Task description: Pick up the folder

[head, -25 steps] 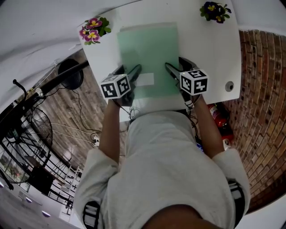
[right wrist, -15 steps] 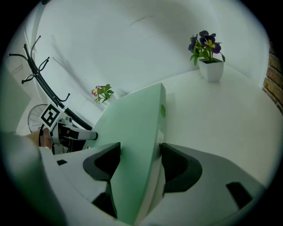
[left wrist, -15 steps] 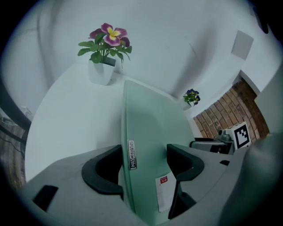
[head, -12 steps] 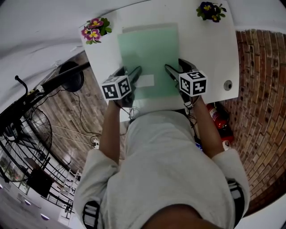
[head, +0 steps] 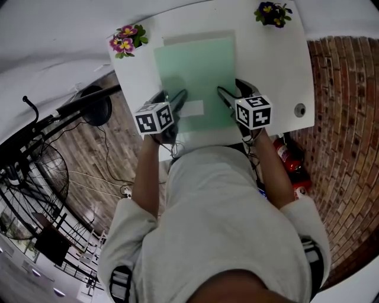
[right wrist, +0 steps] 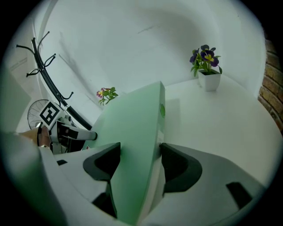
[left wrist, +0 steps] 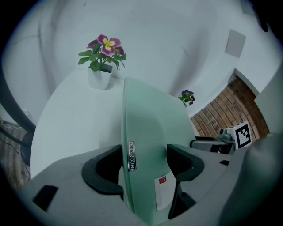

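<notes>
A pale green folder is over the white table, and a thin shadow band shows along its far edge. My left gripper is shut on its near left edge, and my right gripper is shut on its near right edge. In the left gripper view the folder stands edge-on between the dark pads of the left gripper, with a small label and a white sticker showing. The right gripper view has the folder clamped in the right gripper.
A pink-flowered pot stands at the table's far left corner and a purple-flowered pot at the far right. A round cable hole lies right of my right gripper. A fire extinguisher and a fan stand on the floor.
Both grippers stay clamped on the folder. The folder's far edge now sits a little off the table's back edge, with a shadow band beside it. The view has drifted slightly.
</notes>
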A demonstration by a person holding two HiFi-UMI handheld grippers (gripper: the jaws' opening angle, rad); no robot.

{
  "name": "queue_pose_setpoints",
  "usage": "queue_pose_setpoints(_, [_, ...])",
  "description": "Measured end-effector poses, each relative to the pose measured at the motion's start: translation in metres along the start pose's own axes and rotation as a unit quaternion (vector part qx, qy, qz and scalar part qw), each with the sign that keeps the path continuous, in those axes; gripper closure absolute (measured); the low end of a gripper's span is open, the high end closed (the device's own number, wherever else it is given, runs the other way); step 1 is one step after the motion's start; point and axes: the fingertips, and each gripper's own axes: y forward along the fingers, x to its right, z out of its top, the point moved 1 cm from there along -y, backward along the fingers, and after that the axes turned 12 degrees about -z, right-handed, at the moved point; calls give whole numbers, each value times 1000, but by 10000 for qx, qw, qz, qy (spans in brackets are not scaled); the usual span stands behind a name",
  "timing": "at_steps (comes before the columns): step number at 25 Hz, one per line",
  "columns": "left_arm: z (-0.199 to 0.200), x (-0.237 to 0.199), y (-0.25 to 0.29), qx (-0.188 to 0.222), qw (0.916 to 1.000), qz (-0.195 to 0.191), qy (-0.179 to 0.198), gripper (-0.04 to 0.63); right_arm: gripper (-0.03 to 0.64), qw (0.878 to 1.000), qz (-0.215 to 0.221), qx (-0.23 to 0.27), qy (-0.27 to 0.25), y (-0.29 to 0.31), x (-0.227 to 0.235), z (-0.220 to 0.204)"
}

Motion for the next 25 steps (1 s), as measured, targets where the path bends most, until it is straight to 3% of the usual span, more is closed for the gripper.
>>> queue_pose_setpoints(25, [-30, 27, -41, 402, 9989, -171, 140, 270, 326, 9983, -192, 472, -283, -51, -28, -14])
